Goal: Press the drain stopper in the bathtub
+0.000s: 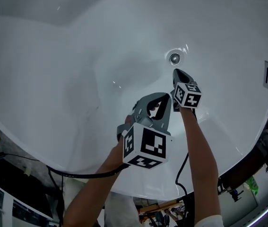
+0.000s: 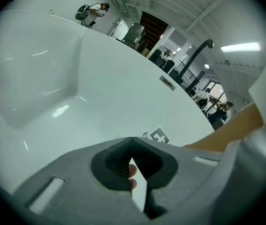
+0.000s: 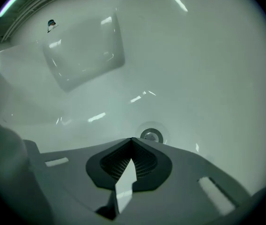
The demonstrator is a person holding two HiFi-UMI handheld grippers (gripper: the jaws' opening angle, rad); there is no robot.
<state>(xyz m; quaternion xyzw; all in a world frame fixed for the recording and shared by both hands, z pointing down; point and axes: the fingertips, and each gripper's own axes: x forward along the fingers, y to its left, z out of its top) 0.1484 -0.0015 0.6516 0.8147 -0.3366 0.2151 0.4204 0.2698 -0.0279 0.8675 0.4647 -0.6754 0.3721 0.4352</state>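
The round, shiny metal drain stopper [image 1: 174,57] is sitting in the floor of the white, glossy bathtub [image 1: 77,56], ringed by a darker band and set in a shallow dished hollow. In the right gripper view it [image 3: 151,135] is showing just past my jaw tips, small and bright against the smooth tub floor [image 3: 193,55].

I am pointing my right hand-held gripper [image 1: 177,73] down at it, near the stopper and, from the head view, not touching it. Its grey moulded jaws are meeting at the tips [image 3: 132,142], leaving only a diamond-shaped gap between the ribbed black pads behind them, and they are gripping nothing.

My left hand-held gripper [image 1: 159,96] is hanging beside the right one, farther from the drain. Its jaws are likewise closing tip to tip [image 2: 133,139] on nothing, and a fingertip [image 2: 132,172] is showing through the gap behind the pads.

The tub walls are curving up smoothly on every side, catching soft streaks of light. A small rectangular metal plate [image 1: 267,74] is sitting flat on the far rim, and a thin black cable [image 1: 77,174] is trailing below the near edge.
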